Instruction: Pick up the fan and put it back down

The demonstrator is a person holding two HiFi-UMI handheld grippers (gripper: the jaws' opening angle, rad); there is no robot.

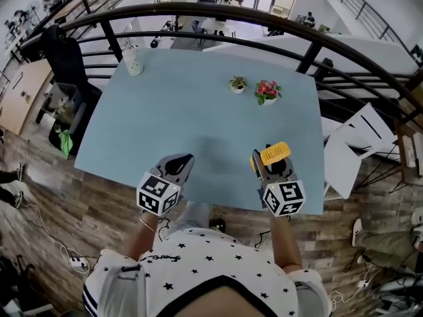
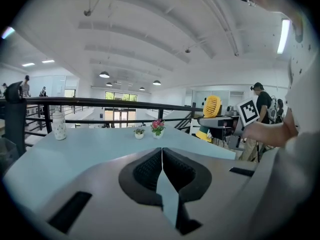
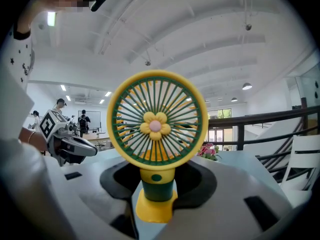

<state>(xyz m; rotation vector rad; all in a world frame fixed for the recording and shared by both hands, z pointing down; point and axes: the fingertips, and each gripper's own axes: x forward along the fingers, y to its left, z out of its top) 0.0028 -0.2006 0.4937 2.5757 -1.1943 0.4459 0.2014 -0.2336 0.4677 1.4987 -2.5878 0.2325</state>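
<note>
The R gripper is clamped on the fan. Its two dark pads squeeze the green neck, just above the yellow foot. The fan stands up straight, w/ its round yellow & green face turned to the gripper's camera. From the head view it is at the near right of the blue table, close to the near edge. I can't tell if the foot touches the table or hangs just over it.

The L gripper has its jaws together w/ nothing in them. It sits at the near left, well apart from the fan.

How to do this bit well, I think:
- Hold the fan straight up, no tilt, b/c the big head makes it top-heavy.
- Bring it down slow & straight till the whole foot is flat on the table.
- Pick a spot a bit farther in, not right at the near edge, so it can't fall off.
- Open the jaws only when the foot is flat. Then pull back straight so no pad bumps the neck.
- Stay clear of the flowers & the small plant at the far side. The white jar at the far left is no worry.

Writing: I see no words or brand on the fan, just a flower shape in the middle. Each cube has black & white square marks, not letters.
</note>
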